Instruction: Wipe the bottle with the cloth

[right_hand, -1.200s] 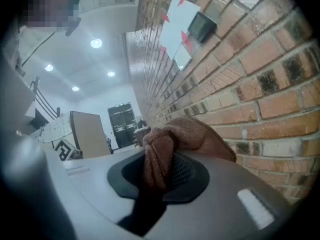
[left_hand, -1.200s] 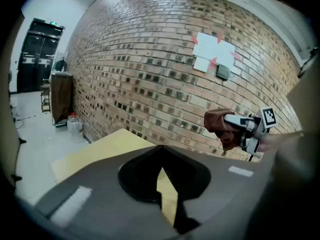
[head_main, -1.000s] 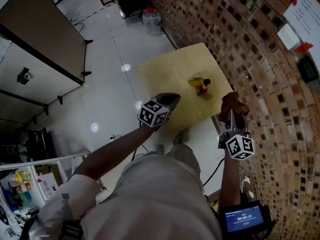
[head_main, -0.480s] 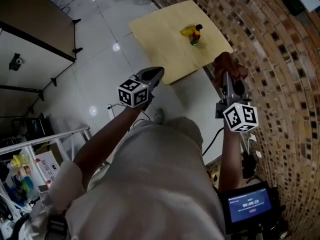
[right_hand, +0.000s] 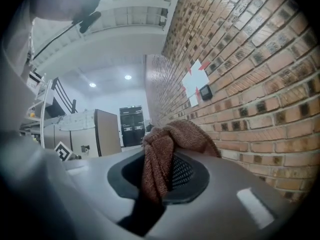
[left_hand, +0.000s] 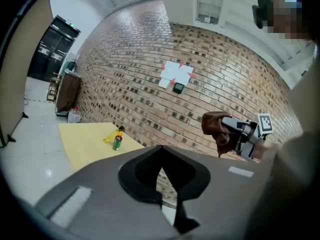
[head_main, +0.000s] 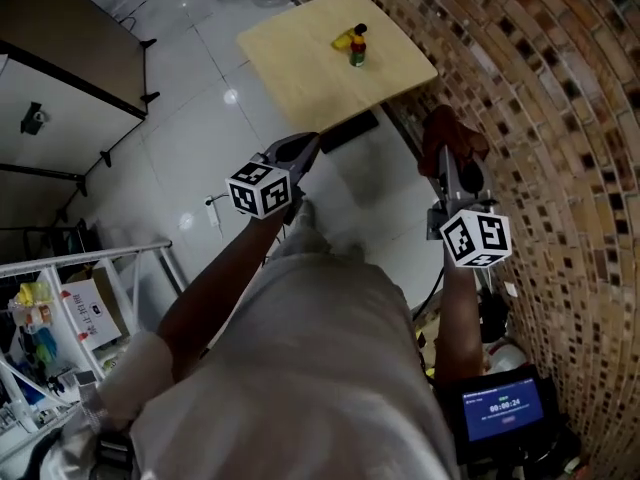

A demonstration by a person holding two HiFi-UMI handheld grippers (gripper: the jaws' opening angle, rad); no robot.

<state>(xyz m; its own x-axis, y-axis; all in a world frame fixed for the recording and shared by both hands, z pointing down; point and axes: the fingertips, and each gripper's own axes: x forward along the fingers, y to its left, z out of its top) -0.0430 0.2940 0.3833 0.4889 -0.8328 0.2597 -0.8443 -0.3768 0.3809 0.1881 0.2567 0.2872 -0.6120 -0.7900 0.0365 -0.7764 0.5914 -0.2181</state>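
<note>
We hold a brown cloth bunched in our right claw, whose jaws are pinched on the fabric. Our left claw is closed tight with nothing between its jaws. The bottle, a small one with a dark cap, stands upright on the pale wooden tabletop, on the side nearer the brick wall. A yellow thing lies right beside it; we cannot tell whether the two touch. Both claws hang in the air above the floor, well apart from the tabletop, and neither is near the bottle. We judge the task to be at its very start: the cloth is in hand, but no wiping has begun. What is left is nearly everything. We must reach the tabletop, probably open the left claw to steady the bottle, and then rub the cloth over it.
</note>
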